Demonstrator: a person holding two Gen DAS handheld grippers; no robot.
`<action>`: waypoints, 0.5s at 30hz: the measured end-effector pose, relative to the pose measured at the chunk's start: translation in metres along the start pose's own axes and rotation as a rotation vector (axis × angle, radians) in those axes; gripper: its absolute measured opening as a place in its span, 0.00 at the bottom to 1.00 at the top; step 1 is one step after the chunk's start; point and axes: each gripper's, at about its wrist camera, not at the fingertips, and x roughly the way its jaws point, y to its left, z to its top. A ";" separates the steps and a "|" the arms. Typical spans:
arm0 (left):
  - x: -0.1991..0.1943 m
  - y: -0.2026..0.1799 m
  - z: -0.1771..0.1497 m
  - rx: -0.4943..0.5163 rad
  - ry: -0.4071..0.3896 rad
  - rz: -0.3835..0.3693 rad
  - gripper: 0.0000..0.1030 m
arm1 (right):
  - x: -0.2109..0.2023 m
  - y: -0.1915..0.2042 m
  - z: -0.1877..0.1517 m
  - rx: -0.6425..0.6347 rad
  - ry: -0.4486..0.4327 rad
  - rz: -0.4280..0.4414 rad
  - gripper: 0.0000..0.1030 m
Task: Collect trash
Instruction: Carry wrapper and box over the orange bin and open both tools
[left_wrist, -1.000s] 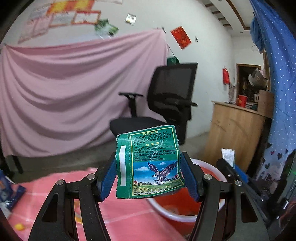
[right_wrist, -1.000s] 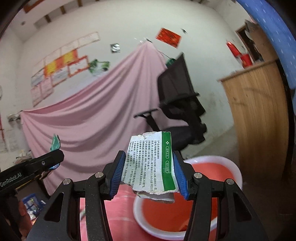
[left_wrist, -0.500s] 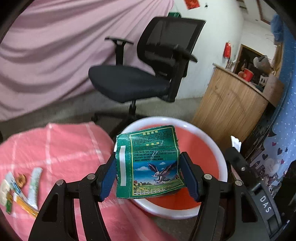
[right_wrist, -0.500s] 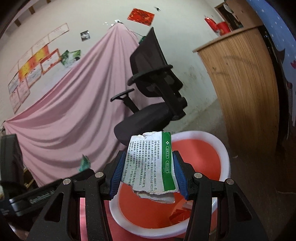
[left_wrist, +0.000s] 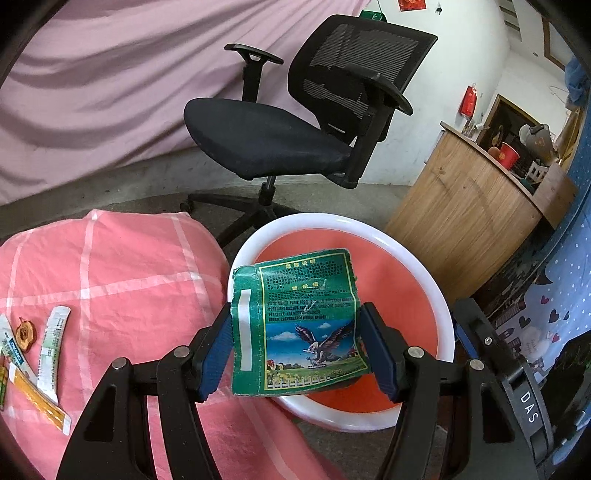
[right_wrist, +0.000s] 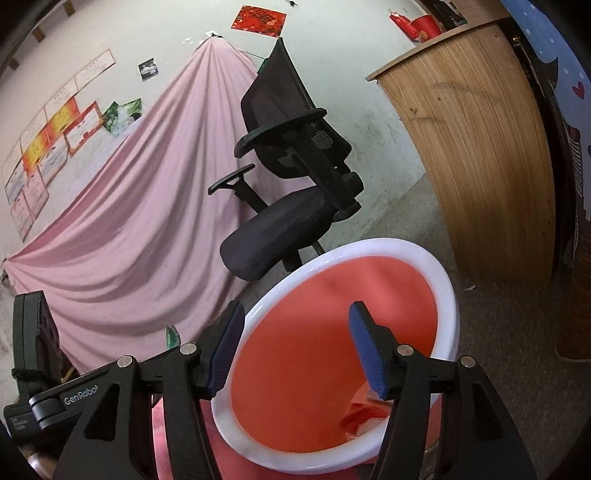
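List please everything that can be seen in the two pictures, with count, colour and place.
basin: one, red with white rim, on the floor beside the pink checked cloth
green packet: one, between the left jaws, over the basin
strips and wrappers: several, mixed colours, on the cloth at left
red scrap: one, at the basin bottom
office chair: one, black, behind the basin
wooden counter: one, brown, at right
pink drape: one, along the wall
left hand-held gripper: shut on the packet
right hand-held gripper: jaws just opened, nothing between
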 end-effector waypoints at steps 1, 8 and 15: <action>-0.001 0.001 0.000 -0.003 -0.001 -0.006 0.59 | 0.000 0.000 0.000 -0.001 -0.002 0.001 0.64; -0.003 0.000 0.000 -0.011 -0.011 -0.017 0.62 | -0.004 -0.002 0.002 0.005 -0.033 -0.014 0.74; -0.013 0.000 0.000 0.008 -0.051 -0.010 0.70 | -0.006 -0.004 0.005 0.009 -0.055 -0.033 0.75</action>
